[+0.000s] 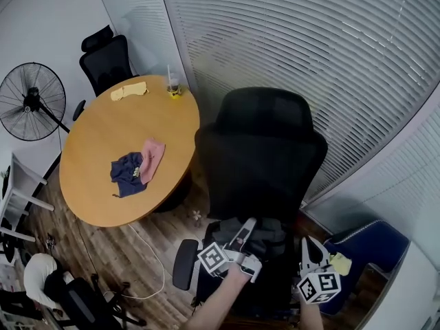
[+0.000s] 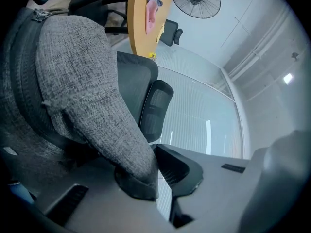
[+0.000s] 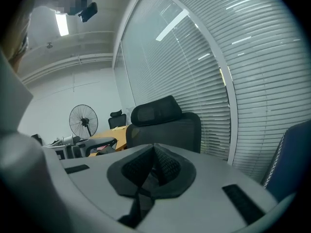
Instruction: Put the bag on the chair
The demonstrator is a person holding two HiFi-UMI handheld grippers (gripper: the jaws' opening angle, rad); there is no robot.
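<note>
A grey fabric bag [image 1: 265,236] lies on the seat of the black office chair [image 1: 261,157] in front of me. My left gripper [image 1: 247,229] reaches onto the seat and is shut on the bag. In the left gripper view a fold of the bag [image 2: 82,81] is pinched between the jaws of the left gripper [image 2: 153,174], with the chair back [image 2: 146,96] behind it. My right gripper [image 1: 307,245] hovers to the right of the seat, apart from the bag. In the right gripper view the right gripper [image 3: 154,166] is shut on nothing and faces the chair [image 3: 165,123].
A round wooden table [image 1: 103,150] stands at the left with blue [image 1: 128,172], pink [image 1: 152,158] and yellow [image 1: 128,90] cloths and a cup [image 1: 172,84]. A fan [image 1: 31,102] and a second black chair [image 1: 106,60] lie beyond. A blue seat [image 1: 371,249] is at the right, by the blinds.
</note>
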